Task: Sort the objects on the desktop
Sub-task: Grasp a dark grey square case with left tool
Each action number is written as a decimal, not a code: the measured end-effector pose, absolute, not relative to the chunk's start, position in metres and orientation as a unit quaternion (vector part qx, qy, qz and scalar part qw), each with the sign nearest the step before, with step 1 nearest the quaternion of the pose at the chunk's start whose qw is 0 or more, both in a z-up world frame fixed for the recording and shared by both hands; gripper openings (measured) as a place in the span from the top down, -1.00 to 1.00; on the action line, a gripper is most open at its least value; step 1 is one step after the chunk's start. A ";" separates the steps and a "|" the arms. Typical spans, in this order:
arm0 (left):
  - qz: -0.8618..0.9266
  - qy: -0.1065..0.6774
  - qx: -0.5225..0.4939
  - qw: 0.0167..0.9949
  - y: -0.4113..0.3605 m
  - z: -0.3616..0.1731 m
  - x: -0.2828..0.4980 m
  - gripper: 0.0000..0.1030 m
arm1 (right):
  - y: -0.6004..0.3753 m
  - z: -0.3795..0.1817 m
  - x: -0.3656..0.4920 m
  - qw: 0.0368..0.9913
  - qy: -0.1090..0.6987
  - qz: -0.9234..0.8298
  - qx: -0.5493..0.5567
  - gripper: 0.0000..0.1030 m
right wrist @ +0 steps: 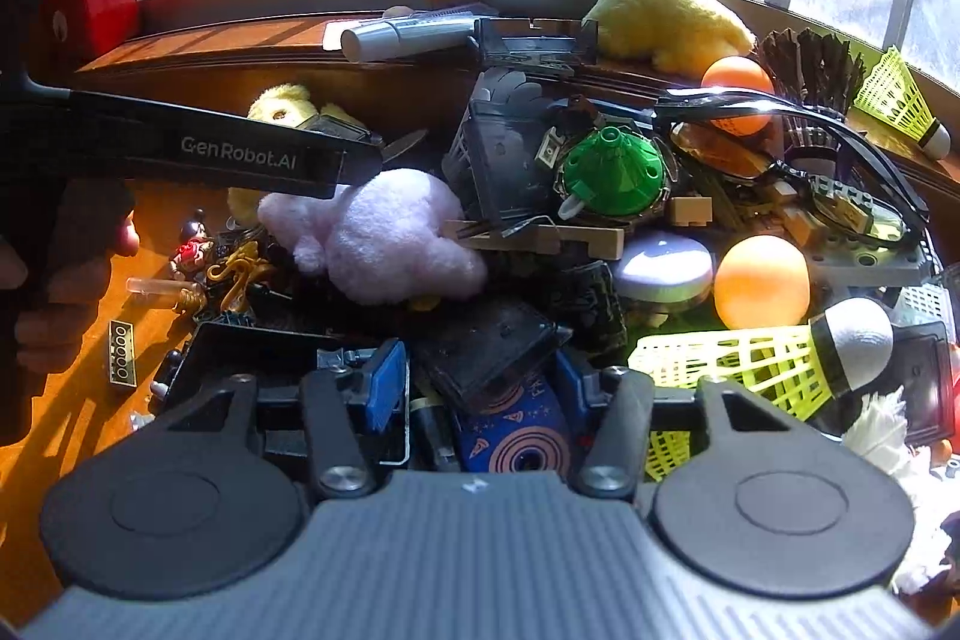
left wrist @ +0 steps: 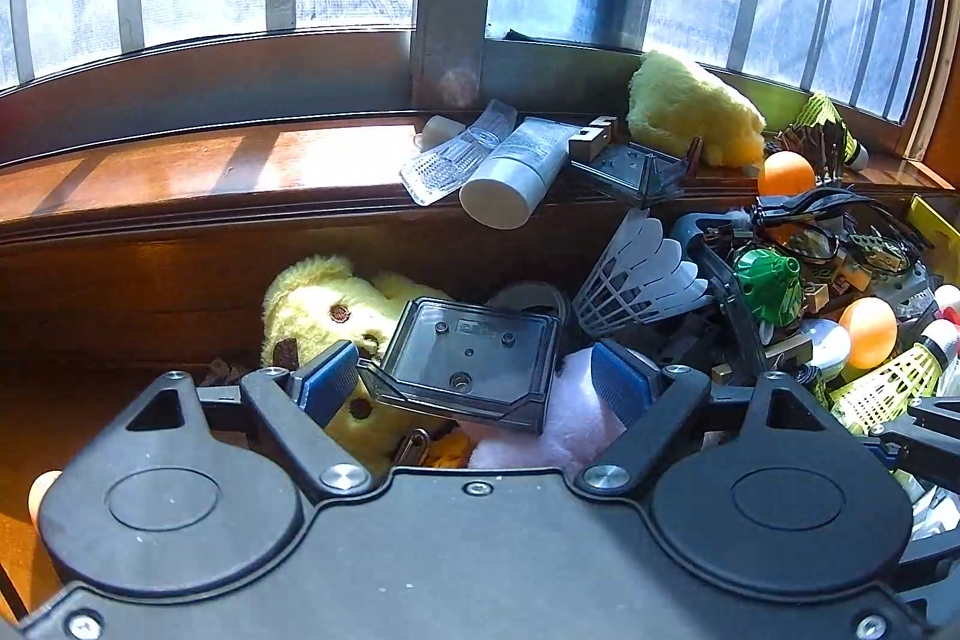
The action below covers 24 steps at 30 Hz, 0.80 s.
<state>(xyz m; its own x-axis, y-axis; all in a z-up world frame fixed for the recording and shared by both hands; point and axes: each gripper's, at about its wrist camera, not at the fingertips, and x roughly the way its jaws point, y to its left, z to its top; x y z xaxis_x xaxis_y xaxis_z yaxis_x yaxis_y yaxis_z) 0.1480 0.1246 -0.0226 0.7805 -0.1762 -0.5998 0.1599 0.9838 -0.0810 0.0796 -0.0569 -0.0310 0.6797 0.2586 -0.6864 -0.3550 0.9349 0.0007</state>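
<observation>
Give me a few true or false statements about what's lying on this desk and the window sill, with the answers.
1. A white tube lies on the window sill. True.
2. The pink plush toy sits on the window sill. False: it lies in the pile on the desk, below the sill.
3. Two orange balls are in view. True.
4. The cone-shaped plastic piece in the pile is blue. False: it is green.
5. A yellow plush toy rests on the sill by the window. True.
</observation>
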 end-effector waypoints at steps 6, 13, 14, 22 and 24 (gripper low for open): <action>-0.096 0.301 0.026 0.949 0.116 -0.026 0.150 -0.58 | -0.054 -0.030 0.079 0.914 0.362 0.168 -0.079 -0.11; -0.105 0.295 0.043 0.949 0.109 -0.025 0.145 -0.16 | -0.052 -0.027 0.078 0.913 0.359 0.171 -0.087 -0.09; -0.107 0.295 0.037 0.949 0.110 -0.023 0.143 -0.16 | -0.052 -0.026 0.078 0.914 0.358 0.172 -0.088 -0.09; -0.119 0.291 0.001 0.949 0.123 -0.010 0.117 -0.16 | -0.050 -0.019 0.072 0.917 0.342 0.184 -0.092 -0.08; -0.119 0.290 -0.005 0.950 0.125 -0.008 0.112 -0.16 | -0.048 -0.020 0.073 0.917 0.339 0.186 -0.095 -0.09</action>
<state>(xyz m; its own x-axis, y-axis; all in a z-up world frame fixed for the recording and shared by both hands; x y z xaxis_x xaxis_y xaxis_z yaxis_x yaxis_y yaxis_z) 0.1124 0.1249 -0.0077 0.8034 -0.2294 -0.5494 0.2242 0.9714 -0.0778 0.0725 -0.0483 -0.0196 0.7013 0.2776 -0.6566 -0.4065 0.9124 -0.0484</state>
